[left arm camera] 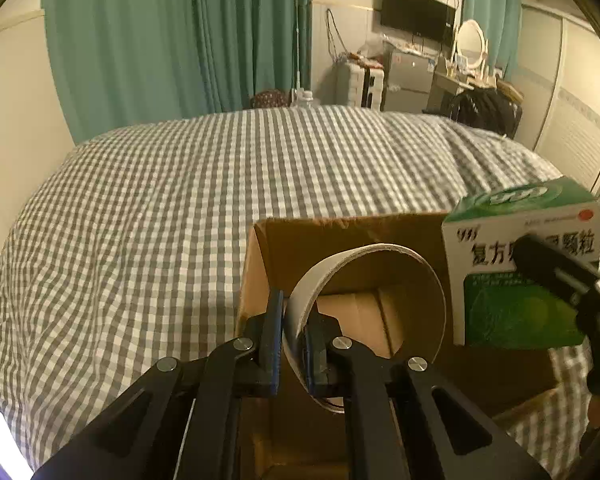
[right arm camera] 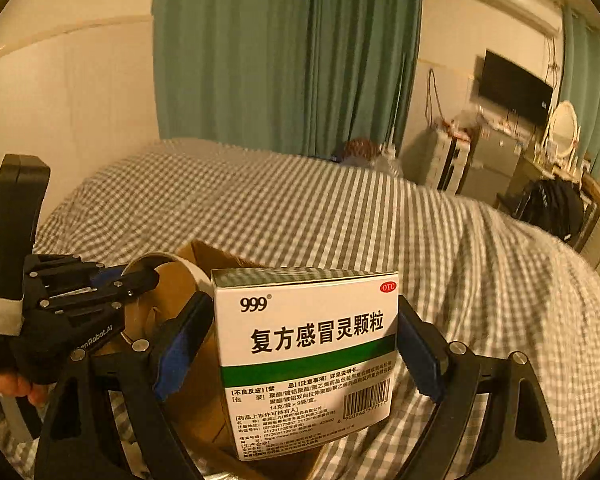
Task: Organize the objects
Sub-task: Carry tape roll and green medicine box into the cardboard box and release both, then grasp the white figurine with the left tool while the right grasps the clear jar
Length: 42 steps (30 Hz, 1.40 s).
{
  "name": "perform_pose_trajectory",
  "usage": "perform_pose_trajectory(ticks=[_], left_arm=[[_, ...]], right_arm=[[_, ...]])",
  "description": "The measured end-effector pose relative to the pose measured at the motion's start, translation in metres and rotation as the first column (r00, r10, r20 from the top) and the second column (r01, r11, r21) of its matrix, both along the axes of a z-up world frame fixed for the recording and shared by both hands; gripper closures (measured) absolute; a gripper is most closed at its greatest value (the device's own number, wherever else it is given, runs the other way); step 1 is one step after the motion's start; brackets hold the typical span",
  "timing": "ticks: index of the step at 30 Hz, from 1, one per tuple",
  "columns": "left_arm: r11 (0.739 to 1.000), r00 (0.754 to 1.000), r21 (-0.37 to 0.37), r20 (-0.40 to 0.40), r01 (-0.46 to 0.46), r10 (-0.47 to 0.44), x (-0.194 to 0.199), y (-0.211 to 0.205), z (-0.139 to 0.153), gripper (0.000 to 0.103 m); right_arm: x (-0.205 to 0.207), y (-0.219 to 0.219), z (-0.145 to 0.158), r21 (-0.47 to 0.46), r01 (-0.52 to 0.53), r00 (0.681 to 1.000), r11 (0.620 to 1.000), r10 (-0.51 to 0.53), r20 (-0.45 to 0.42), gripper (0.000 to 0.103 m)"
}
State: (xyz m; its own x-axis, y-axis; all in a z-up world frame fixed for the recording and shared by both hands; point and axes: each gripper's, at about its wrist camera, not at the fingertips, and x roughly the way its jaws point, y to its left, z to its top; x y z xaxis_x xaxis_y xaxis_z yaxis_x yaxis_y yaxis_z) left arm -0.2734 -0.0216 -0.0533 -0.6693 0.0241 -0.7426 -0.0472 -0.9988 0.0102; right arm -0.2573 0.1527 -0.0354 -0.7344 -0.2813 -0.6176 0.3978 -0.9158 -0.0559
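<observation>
While left jaws pinch the tape ring (left arm camera: 364,304), right jaws clamp the medicine box (right arm camera: 308,344) above the carton (left arm camera: 340,240).

Both wrist views are pretty dim with a heavy warm yellow-orange cast, typical indoor lamp light, and the only really bright spot is a blown-out white glow at the bottom left corner of the left wrist view. Fisheye distortion is strong: black vignette in the corners, and the checkered bedspread (left arm camera: 220,200) and walls bow hard toward the edges. The print on the medicine box (right arm camera: 306,344) is sharp in the right wrist view, but that same box (left arm camera: 520,260) looks smeared in the left one, and the far TV (left arm camera: 418,10) corner is soft and noisy.
</observation>
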Motion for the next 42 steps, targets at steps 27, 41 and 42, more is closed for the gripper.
perform_pose_trajectory(ticks=[27, 41, 42], left_arm=[[0.999, 0.973, 0.024, -0.227, -0.035, 0.039, 0.137, 0.007, 0.121, 0.003], [0.994, 0.981, 0.076, -0.168, -0.083, 0.095, 0.191, 0.000, 0.062, 0.003], [0.993, 0.984, 0.067, -0.149, -0.093, 0.102, 0.190, -0.001, 0.051, 0.003]], right_arm=[[0.119, 0.046, 0.107, -0.171, -0.009, 0.981, 0.985, -0.025, -0.190, 0.003], [0.192, 0.060, 0.082, -0.080, -0.051, 0.990, 0.996, 0.039, -0.136, 0.003], [0.190, 0.059, 0.071, -0.074, -0.052, 0.993, 0.996, 0.043, -0.112, 0.003]])
